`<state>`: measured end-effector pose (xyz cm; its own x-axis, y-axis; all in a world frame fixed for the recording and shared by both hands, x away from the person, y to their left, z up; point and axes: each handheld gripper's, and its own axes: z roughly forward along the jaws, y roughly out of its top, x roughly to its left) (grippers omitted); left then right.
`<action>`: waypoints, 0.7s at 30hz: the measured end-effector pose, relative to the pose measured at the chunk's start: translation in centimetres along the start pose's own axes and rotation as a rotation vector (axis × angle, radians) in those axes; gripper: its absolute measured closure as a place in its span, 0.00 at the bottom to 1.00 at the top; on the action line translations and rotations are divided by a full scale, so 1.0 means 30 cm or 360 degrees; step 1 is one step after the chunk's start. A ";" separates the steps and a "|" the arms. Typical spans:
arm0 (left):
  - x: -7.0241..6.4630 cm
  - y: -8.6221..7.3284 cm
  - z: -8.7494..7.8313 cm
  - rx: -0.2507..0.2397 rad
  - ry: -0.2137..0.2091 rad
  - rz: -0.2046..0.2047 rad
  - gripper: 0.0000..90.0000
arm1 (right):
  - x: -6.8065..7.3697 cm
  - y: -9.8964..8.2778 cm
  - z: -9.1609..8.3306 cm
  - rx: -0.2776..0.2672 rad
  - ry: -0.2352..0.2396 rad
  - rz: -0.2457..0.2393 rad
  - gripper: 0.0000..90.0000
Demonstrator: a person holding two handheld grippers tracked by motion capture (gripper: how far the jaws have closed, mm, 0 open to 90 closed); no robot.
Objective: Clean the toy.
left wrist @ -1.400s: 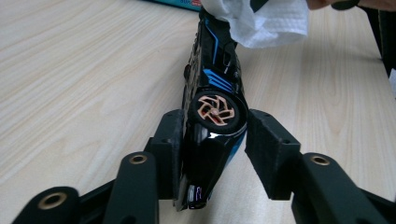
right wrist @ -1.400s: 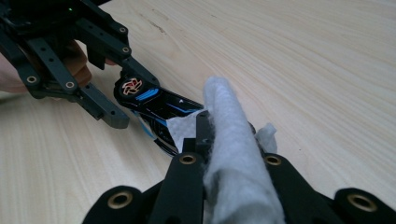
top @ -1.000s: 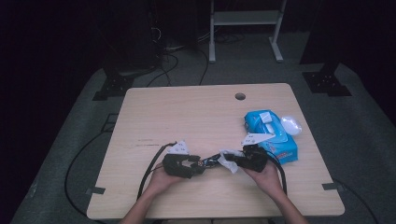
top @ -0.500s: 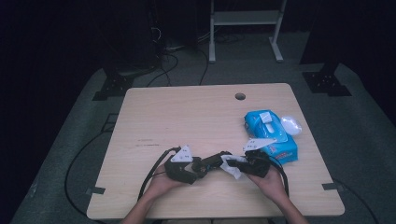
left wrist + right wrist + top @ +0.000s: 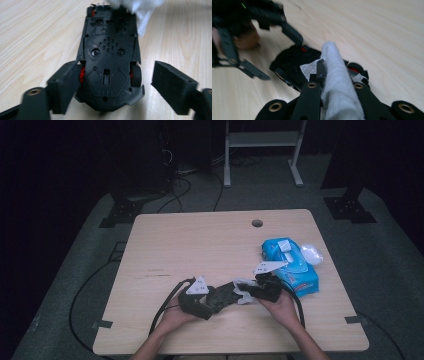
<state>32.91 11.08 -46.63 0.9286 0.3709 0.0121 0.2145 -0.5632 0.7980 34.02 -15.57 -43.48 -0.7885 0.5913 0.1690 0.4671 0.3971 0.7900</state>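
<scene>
Light wood-grain table point(image 5: 200, 250), rectangular, with a round cable hole point(image 5: 257, 223) near the far edge. Blue pack of wipes point(image 5: 292, 265) lies at the right side, with a white lid or cap point(image 5: 311, 253) just beside it. A black toy car point(image 5: 108, 57) lies belly-up on the near-centre, its red wheel hubs showing, with a white wipe point(image 5: 337, 82) at its far end. Tape marks sit on the near corners.

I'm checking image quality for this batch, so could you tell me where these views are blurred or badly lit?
High view: dark room, the table dimly but evenly lit. Left gripper view: toy car fairly sharp, fingers soft. Right gripper view: wipe blurred up close, the left gripper motion-smeared.
</scene>
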 end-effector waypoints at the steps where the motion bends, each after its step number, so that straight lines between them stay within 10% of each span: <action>1: 0.001 -0.001 -0.002 -0.0012 0.0009 0.0002 0.22 | -0.001 -0.011 0.020 0.0031 -0.0009 -0.0005 0.93; 21: 0.019 -0.015 0.035 0.0106 0.0032 -0.0033 0.17 | -0.016 -0.060 0.034 0.0002 -0.0004 0.0029 0.92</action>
<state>33.66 10.77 -47.62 0.9176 0.3973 0.0088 0.2538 -0.6029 0.7563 33.98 -15.84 -45.59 -0.7789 0.6003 0.1815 0.4818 0.3874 0.7860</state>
